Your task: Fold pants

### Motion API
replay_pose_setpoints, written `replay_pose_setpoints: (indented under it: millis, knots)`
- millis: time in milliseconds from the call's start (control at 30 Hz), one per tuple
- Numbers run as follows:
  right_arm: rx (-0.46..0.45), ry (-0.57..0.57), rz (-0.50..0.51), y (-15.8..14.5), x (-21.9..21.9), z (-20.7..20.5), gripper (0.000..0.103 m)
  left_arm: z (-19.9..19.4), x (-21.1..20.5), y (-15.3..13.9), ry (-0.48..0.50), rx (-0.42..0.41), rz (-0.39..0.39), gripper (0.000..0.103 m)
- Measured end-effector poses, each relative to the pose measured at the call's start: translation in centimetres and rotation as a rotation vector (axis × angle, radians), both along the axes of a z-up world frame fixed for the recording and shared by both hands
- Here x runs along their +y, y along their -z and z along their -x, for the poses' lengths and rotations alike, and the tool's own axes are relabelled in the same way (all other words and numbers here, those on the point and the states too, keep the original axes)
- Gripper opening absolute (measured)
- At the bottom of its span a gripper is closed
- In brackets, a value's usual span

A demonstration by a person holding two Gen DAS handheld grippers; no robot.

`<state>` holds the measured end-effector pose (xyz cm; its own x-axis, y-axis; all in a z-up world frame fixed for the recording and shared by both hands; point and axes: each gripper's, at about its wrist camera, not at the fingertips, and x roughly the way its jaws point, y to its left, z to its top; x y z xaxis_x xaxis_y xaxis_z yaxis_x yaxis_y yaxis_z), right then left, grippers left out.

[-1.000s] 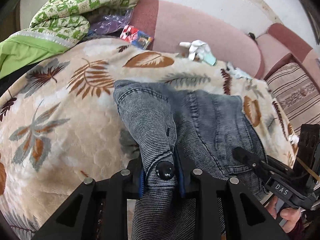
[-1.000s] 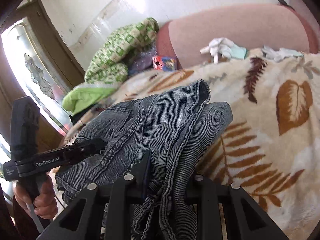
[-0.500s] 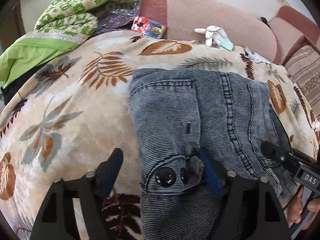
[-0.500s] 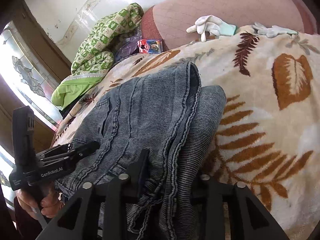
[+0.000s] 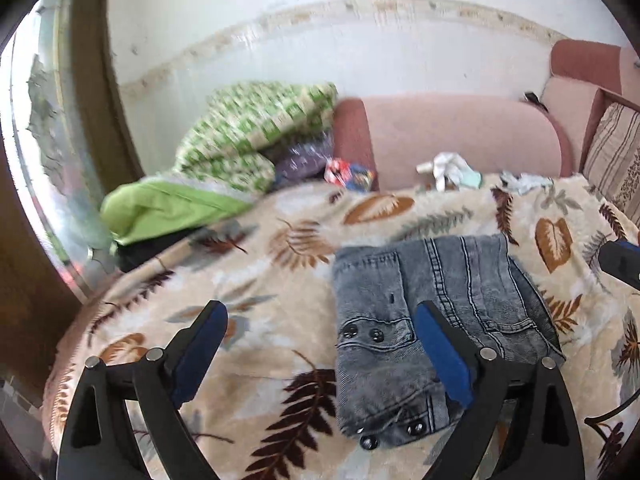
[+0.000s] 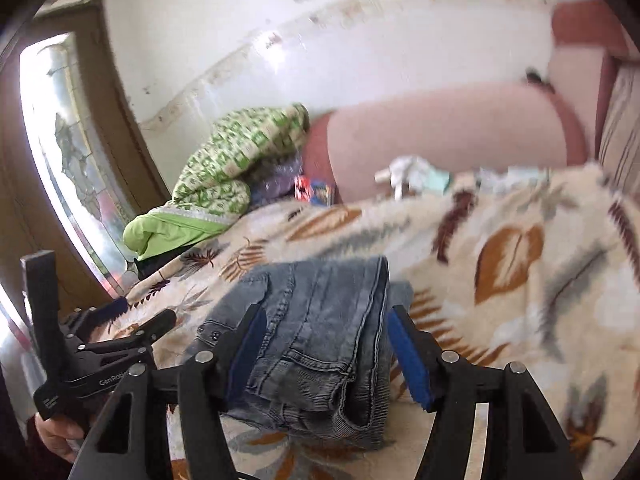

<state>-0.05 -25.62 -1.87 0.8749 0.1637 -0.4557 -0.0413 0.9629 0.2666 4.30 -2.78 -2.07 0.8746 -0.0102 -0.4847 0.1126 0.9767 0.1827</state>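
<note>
Item: grey denim pants (image 5: 432, 320), folded compact, lying flat on leaf-print blanket (image 5: 260, 280) approx. mid-bed, nothing gripping them. Left gripper (image 5: 320, 344) & right gripper (image 6: 326, 340): both clamped on fabric 1 s ago, now jaws wide apart, empty, pulled back w/ views tilted up toward wall. Assessment: release done, fold prob. complete; only squaring-up maybe left.
</note>
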Motion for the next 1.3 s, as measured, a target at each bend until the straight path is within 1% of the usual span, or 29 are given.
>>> replay_pose_setpoints:
  millis: [100, 133, 200, 300, 367, 467, 533, 667, 900, 1133, 1300]
  knots:
    - [-0.051, 0.000, 0.085, -1.2, 2.0, 2.2, 0.068, 2.5, 0.4, -0.4, -0.043, -0.078, -0.018, 0.099]
    - [-0.064, 0.007, 0.102, -1.2, 2.5, 3.0, 0.068, 3.0, 0.5, -0.5, -0.052, -0.092, -0.017, 0.101]
    - [-0.077, 0.027, 0.112, -0.9, 3.4, 4.6, 0.070, 3.9, 0.7, -0.8, -0.059, -0.115, -0.007, 0.101]
    - [-0.057, 0.041, 0.124, 0.4, 4.8, 5.5, 0.071, 5.2, 0.5, -1.3, -0.069, -0.160, -0.012, 0.102]
    - [-0.034, 0.027, 0.167, 1.2, 6.0, 5.5, 0.071, 5.6, 0.5, -1.5, -0.070, -0.175, -0.010, 0.103]
    - [-0.047, 0.011, 0.239, 1.8, 7.5, 5.6, 0.071, 5.7, 0.9, -1.5, -0.079, -0.170, 0.001, 0.103]
    - [-0.070, 0.013, 0.251, 1.8, 7.8, 5.8, 0.070, 5.3, 1.2, -1.4, -0.084, -0.147, 0.017, 0.103]
    - [-0.094, 0.044, 0.227, 1.9, 7.1, 5.8, 0.070, 4.5, 2.0, -1.1, -0.099, -0.108, 0.057, 0.103]
    - [-0.094, 0.091, 0.166, 2.0, 5.3, 5.3, 0.071, 3.8, 2.6, -1.0, -0.115, -0.096, 0.070, 0.103]
    - [-0.090, 0.088, 0.171, 2.7, 5.2, 5.1, 0.071, 3.6, 2.4, -0.8, -0.113, -0.091, 0.062, 0.103]
    - [-0.103, 0.082, 0.186, 2.7, 5.4, 5.3, 0.071, 3.4, 2.3, -0.5, -0.103, -0.086, 0.055, 0.103]
